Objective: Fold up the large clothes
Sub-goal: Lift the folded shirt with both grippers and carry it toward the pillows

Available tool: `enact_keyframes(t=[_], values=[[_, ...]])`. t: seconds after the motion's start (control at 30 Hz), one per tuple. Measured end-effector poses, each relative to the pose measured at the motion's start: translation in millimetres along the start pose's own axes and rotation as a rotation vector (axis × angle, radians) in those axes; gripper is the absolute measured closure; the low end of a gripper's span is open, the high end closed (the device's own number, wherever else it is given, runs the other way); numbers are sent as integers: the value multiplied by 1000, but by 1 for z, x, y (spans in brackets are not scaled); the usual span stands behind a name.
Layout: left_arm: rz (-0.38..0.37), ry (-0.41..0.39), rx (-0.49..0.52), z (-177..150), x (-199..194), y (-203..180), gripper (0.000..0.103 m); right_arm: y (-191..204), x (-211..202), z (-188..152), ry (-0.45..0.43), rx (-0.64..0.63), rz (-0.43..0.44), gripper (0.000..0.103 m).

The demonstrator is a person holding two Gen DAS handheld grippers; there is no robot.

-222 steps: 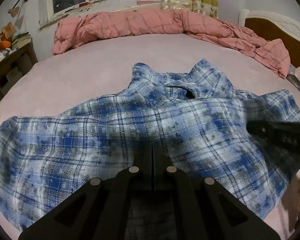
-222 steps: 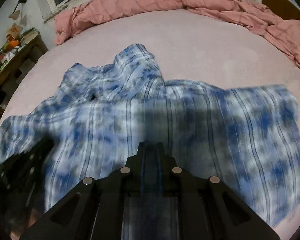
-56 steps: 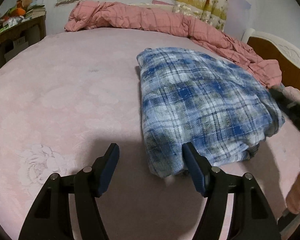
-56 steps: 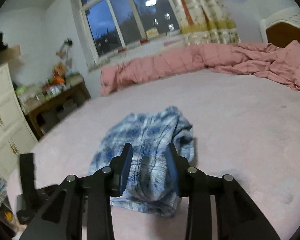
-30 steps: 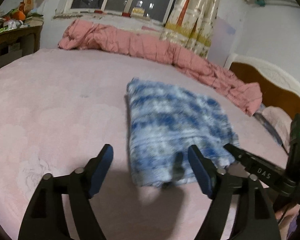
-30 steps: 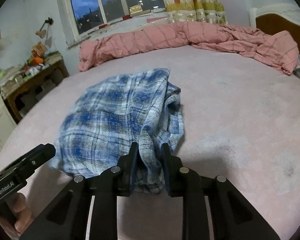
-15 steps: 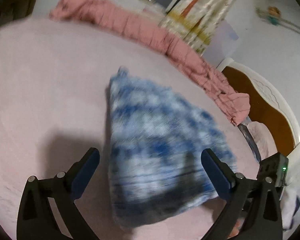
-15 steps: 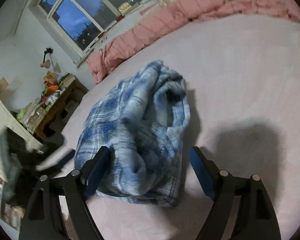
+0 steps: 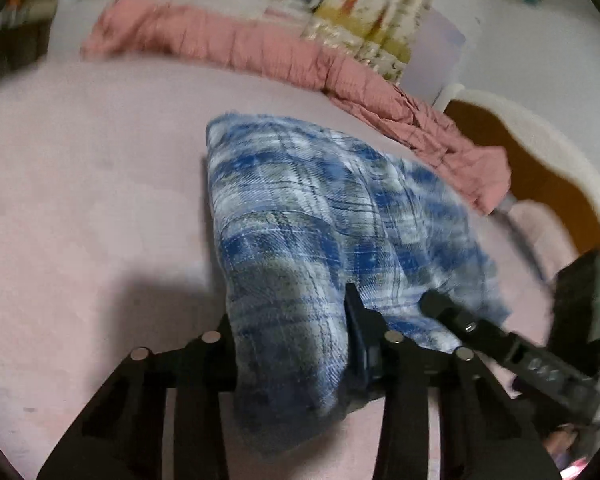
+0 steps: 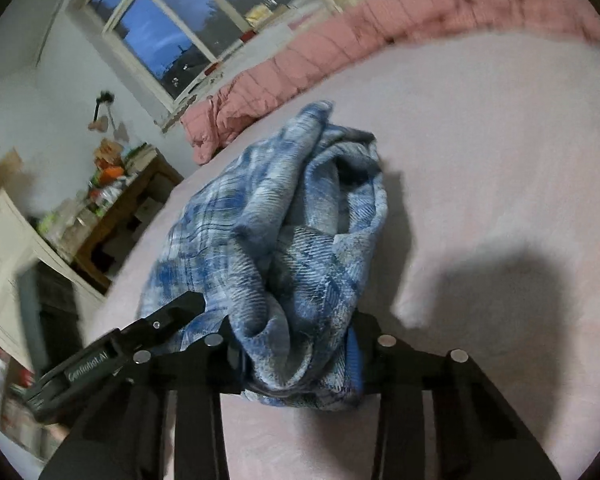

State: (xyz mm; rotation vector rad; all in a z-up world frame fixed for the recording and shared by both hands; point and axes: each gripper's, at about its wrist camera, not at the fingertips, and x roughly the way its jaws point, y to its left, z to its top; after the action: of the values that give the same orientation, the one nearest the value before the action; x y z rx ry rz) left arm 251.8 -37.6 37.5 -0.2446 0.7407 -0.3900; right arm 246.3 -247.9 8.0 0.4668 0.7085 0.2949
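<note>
On the pink bed sits one blue plaid flannel shirt, already bundled into a chunky fold. Both grippers, left gripper and right gripper, just closed their jaws and are now clamped on its near corners, thick fabric bunched between them. Looks like the last fold or a lift; next move needs both hands going together. Two grippers, one shirt, one rumpled pink quilt.

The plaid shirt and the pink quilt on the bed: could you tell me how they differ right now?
The plaid shirt is blue and white; the pink quilt is one colour. The shirt is a folded bundle mid-bed, clamped by the left gripper and right gripper; the quilt lies bunched along the far edge, untouched. Both rest on the bed.
</note>
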Motion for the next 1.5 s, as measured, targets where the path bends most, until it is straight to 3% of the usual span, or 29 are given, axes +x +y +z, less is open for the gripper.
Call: enact_keyframes(t=[0.4,0.53,0.8,0.97,1.1,1.2,1.3,1.37,1.5], values=[[21,-86,75,-3,-15,-9,67,22,-33,-6,-105,-89,-30,66],[-28,-121,118,2,-34,-32,67,31,-62,-11,-180,-129,-72,67],[-178,-273,307,20,-97,-164,67,34,-217,16,-396,-209,-180,67],[-251,-362,416,38,-102,-262,67,4,-305,46,-562,-268,-276,67],[-318,-380,430,51,-61,-327,67,-49,-339,78,-634,-224,-358,67],[-389,-329,403,58,5,-372,67,-100,-344,100,-659,-168,-463,67],[-388,-270,409,53,74,-409,67,-156,-332,120,-641,-109,-566,67],[-317,-181,427,40,119,-428,66,-205,-315,130,-583,-34,-602,67],[-228,113,368,6,220,-425,66,-279,-256,125,-430,54,-705,67]])
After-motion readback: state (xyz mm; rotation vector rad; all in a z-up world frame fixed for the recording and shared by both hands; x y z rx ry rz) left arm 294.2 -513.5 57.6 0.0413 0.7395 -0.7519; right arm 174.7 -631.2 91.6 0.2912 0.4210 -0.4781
